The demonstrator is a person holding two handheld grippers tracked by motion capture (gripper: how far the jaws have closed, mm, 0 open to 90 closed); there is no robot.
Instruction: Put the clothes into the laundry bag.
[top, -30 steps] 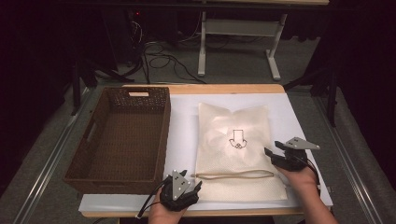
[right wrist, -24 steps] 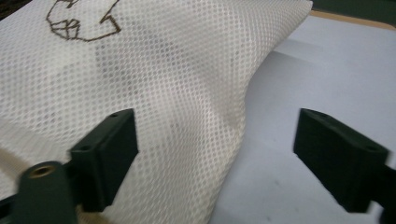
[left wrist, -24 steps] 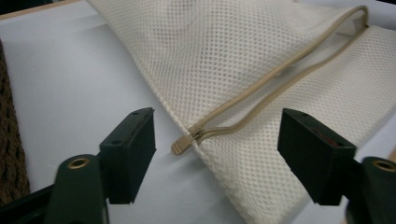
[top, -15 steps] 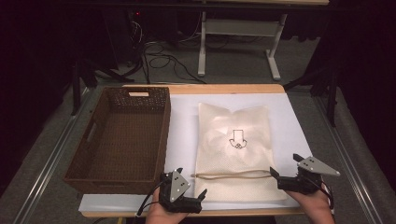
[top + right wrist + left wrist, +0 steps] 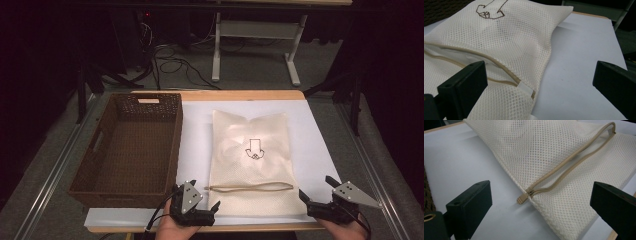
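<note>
Between my left tool's jaws, just spread and empty, sits the zipper pull of the mesh bag. My right tool, likewise just spread, faces its other corner. Bag lies flat on tabletop beside basket.

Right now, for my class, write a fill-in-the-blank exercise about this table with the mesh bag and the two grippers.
1. The mesh bag lies on the white sheet, to the right of the brown ____.
2. The bag's tan zipper is ____.
3. The jaws of the left gripper and the right gripper are both ____.
4. The drawing on the bag is an ____.

Missing words: basket; open; open; arrow
</note>
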